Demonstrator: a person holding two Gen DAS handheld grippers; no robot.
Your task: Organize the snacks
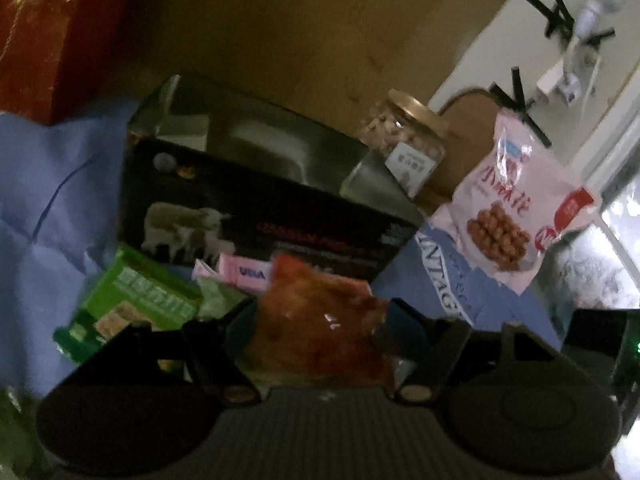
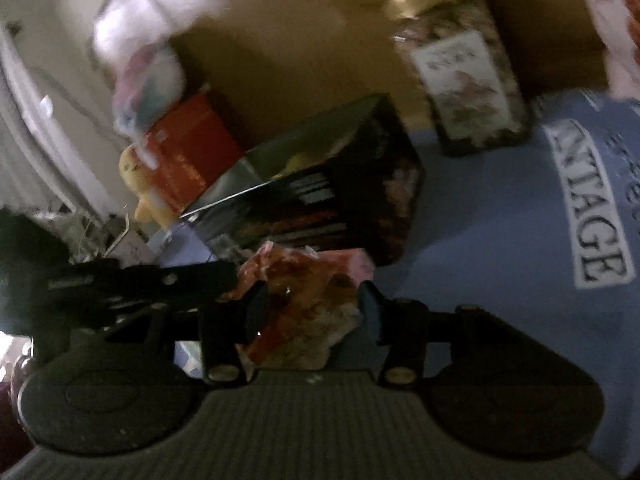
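Two claws at an orange snack bag [image 1: 320, 320], blue cloth [image 2: 500, 220] reading "NTAGE"

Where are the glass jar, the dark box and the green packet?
glass jar [image 1: 404, 148]: left wrist view, on its clear side above the label.
dark box [image 1: 256, 216]: left wrist view, on its printed front face.
green packet [image 1: 132, 304]: left wrist view, on its front.

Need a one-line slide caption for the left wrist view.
Left claw straddles an orange snack packet before a black box, jar and pink snack bag on blue cloth.
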